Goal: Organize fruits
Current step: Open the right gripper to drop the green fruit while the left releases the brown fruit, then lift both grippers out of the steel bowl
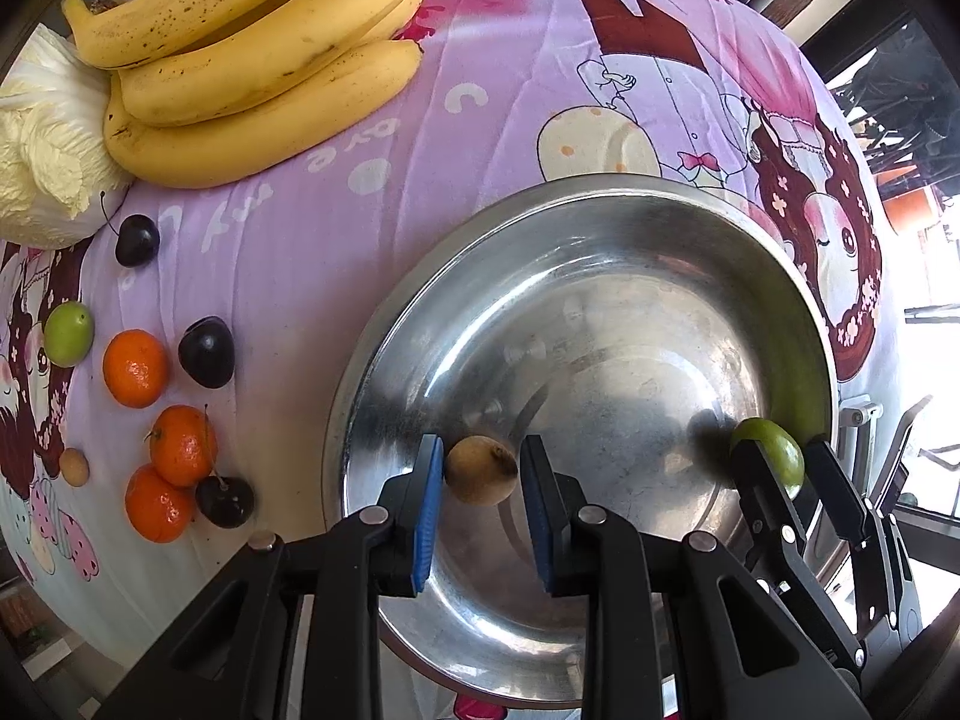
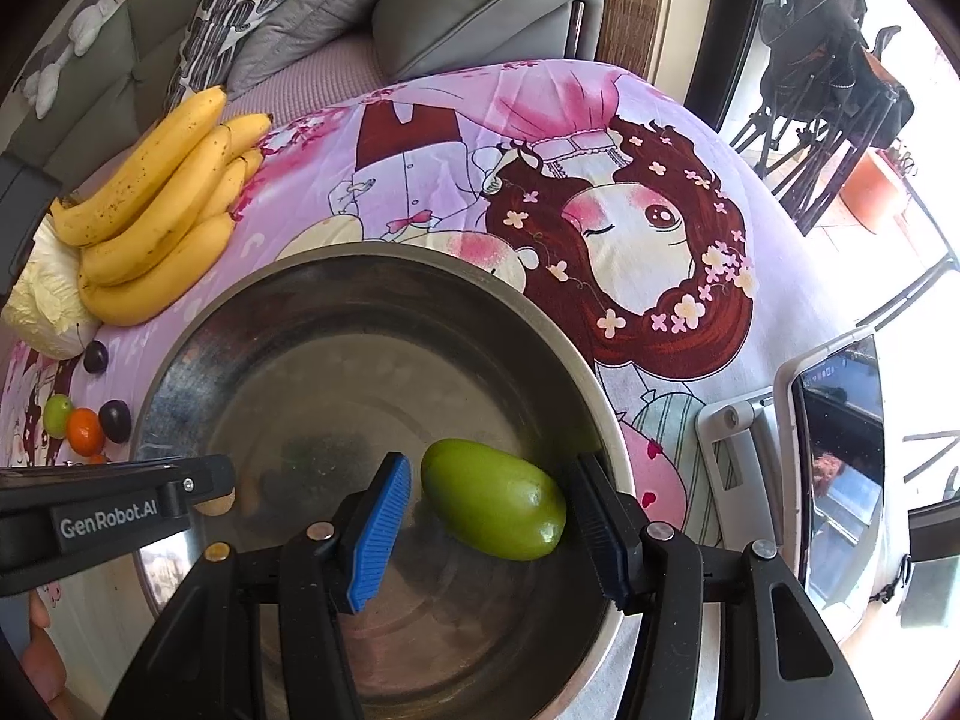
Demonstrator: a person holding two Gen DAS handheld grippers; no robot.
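A steel bowl sits on the pink cartoon cloth; it also shows in the right wrist view. My left gripper is open over the bowl, with a small brown fruit between its blue pads, touching the left pad only. My right gripper is open over the bowl's right side, with a green fruit between its fingers, free of both pads. That fruit also shows in the left wrist view.
Bananas and a cabbage lie at the far left. Oranges, dark plums, a green fruit and a small brown fruit lie left of the bowl. A tablet on a stand is right of the bowl.
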